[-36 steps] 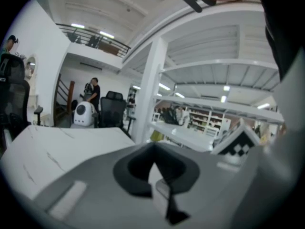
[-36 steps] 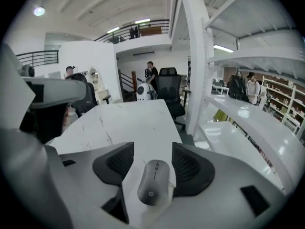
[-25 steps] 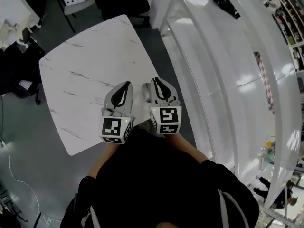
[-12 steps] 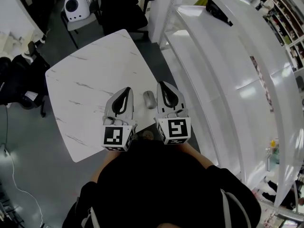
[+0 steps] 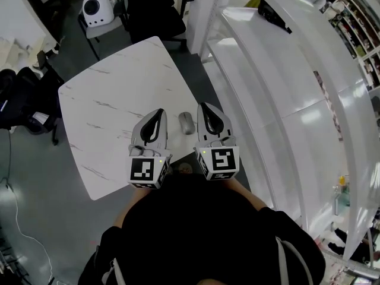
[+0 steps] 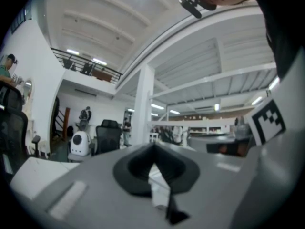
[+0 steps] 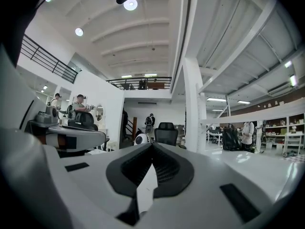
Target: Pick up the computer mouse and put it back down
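Note:
A grey computer mouse [image 5: 186, 123] lies on the white marble table [image 5: 113, 105] near its right edge. It sits in the gap between my two grippers, touching neither. My left gripper [image 5: 156, 113] hangs to the mouse's left, jaws together and empty. My right gripper [image 5: 205, 107] hangs to its right, also shut with nothing held. Both point level, away from the person. In the left gripper view the left gripper [image 6: 153, 149] shows its tips meeting, and in the right gripper view the right gripper [image 7: 151, 148] does too. Neither gripper view shows the mouse.
A long white curved counter [image 5: 267, 70] runs along the right of the table. A black office chair [image 5: 154, 5] and a white rounded device [image 5: 95, 8] stand beyond the far edge. Dark bags [image 5: 12, 100] lie on the floor to the left. People stand far off in the right gripper view.
Both grippers have lifted and drawn back toward the person. The mouse, partly covered by the right gripper a second ago, now lies in plain sight between them.

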`<state>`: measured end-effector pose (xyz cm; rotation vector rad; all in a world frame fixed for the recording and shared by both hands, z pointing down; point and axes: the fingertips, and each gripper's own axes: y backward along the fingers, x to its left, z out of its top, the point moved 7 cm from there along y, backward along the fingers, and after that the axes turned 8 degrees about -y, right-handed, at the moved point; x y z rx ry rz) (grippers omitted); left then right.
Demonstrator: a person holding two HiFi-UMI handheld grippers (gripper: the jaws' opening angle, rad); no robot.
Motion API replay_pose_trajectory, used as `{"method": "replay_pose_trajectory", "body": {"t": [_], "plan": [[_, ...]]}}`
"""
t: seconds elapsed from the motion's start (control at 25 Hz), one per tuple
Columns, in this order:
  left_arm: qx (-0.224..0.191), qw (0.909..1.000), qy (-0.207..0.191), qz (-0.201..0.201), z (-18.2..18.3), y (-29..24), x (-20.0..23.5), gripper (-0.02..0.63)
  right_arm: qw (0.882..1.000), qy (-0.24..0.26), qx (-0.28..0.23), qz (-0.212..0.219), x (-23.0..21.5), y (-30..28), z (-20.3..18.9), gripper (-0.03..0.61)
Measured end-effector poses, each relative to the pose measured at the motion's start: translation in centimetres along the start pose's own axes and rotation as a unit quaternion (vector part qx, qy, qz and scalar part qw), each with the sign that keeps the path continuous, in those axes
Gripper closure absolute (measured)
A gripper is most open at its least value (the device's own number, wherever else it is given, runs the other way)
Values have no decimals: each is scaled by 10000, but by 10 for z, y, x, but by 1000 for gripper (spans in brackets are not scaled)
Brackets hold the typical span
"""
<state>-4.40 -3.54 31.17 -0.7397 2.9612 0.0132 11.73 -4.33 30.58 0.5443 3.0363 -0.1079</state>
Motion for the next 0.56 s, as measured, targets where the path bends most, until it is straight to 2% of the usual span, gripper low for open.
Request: {"method": "replay_pose_trajectory", "body": {"t": [0.56], "plan": [[-2, 9997, -74, 241, -2, 1, -19, 606, 9996, -96, 27, 255, -15, 10, -8, 560]]}}
